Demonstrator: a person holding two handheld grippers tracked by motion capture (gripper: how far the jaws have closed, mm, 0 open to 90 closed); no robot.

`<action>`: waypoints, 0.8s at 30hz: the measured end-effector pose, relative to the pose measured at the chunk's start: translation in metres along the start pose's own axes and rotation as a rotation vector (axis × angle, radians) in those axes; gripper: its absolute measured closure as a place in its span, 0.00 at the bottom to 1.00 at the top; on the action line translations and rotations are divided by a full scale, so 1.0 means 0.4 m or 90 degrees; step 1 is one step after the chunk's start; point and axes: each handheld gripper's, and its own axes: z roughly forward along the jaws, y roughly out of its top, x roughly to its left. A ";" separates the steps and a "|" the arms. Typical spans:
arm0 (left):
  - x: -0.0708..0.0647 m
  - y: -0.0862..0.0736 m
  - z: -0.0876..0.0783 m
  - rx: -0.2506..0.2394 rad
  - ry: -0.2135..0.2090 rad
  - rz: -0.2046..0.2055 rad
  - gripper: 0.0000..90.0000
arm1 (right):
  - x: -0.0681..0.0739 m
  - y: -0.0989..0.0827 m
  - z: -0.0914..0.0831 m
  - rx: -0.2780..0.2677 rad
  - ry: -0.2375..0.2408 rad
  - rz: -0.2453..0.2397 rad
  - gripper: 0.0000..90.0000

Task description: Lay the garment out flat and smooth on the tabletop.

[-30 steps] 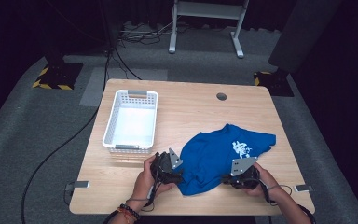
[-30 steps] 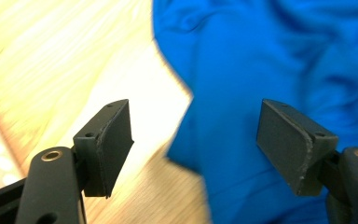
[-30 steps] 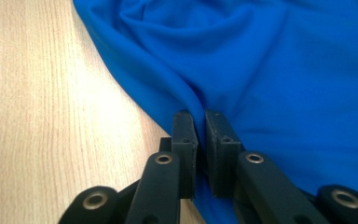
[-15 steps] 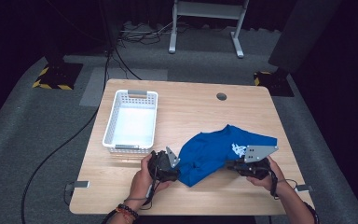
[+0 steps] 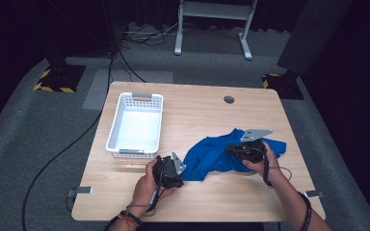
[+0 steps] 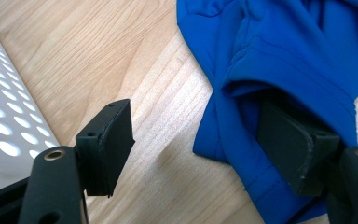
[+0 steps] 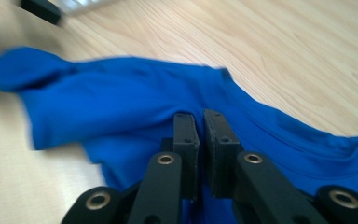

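right gripper (image 5: pixel 238 150) pinching blue shirt (image 5: pixel 212 156), now carried up toward far edge; left gripper (image 5: pixel 173 166) jaws wide beside hem; fold under way.

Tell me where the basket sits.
In the high view, the white basket stands on the table's left half, beyond the left tool, left of the blue shirt.

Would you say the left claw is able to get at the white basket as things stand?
Probably yes. The left claw stands open right beside the basket, with bare table between them. One pad sits under the edge of the blue shirt, apparently not clamped, so it would only need to slip out first.
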 end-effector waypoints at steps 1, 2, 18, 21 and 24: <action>0.000 0.000 0.000 0.000 0.000 0.000 0.30 | 0.000 0.000 0.000 0.000 0.000 0.000 0.95; -0.001 0.001 -0.001 0.001 0.003 0.005 0.30 | -0.004 0.000 0.013 0.011 -0.010 0.000 0.94; -0.102 0.067 -0.044 -0.094 -0.147 0.027 0.23 | -0.005 -0.013 0.024 0.031 -0.100 -0.022 0.54; -0.131 0.085 -0.037 -0.083 -0.148 0.058 0.23 | 0.000 -0.018 -0.013 0.018 -0.111 -0.024 0.54; -0.143 0.096 -0.025 -0.082 -0.171 0.045 0.25 | 0.049 -0.038 -0.074 -0.017 -0.066 -0.057 0.57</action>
